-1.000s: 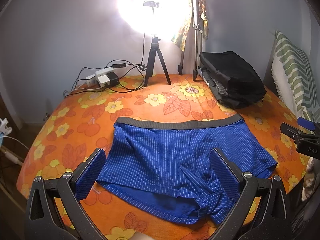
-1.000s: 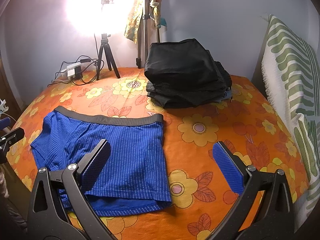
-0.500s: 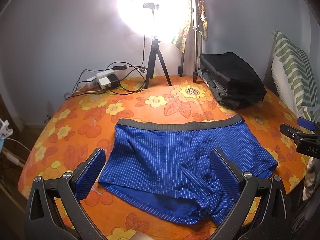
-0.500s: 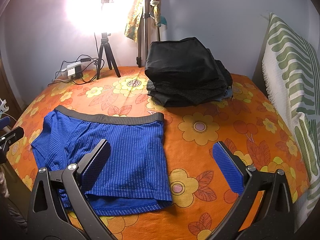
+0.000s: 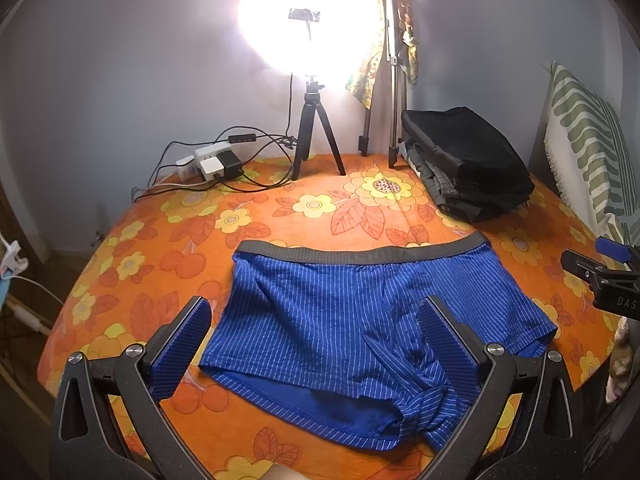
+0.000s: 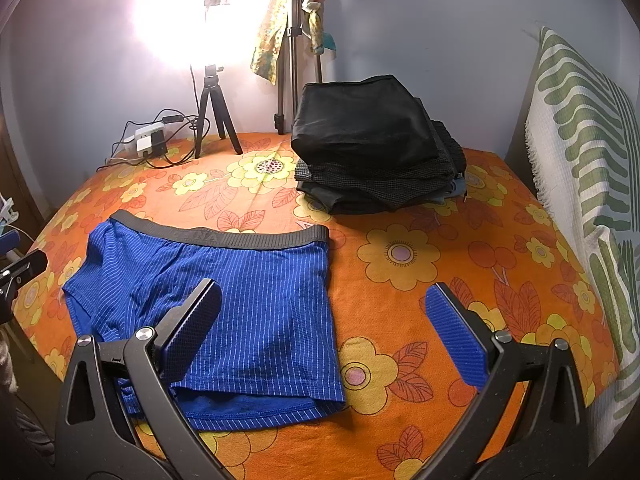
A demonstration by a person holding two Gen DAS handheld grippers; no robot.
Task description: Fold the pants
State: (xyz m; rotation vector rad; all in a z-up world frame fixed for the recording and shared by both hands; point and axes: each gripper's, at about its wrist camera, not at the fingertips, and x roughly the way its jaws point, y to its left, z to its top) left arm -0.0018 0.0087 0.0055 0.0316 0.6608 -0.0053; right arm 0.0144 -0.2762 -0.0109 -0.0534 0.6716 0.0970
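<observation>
Blue pinstriped shorts (image 5: 344, 320) with a grey waistband lie flat on the orange flowered table, waistband away from me; they also show in the right wrist view (image 6: 224, 300). The near right leg hem is bunched in the left wrist view. My left gripper (image 5: 316, 344) is open and empty, hovering above the shorts' near edge. My right gripper (image 6: 324, 332) is open and empty, above the shorts' right side; its left finger (image 6: 192, 328) is over the cloth. The right gripper's tip shows at the right edge of the left wrist view (image 5: 600, 280).
A stack of folded dark clothes (image 6: 372, 148) sits at the back right. A lit lamp on a small tripod (image 5: 312, 136), a power strip with cables (image 5: 212, 164) and a tall tripod (image 5: 388, 80) stand at the back. A green-striped cloth (image 6: 588, 168) hangs at the right.
Both grippers have drawn back very slightly; the shorts have not moved.
</observation>
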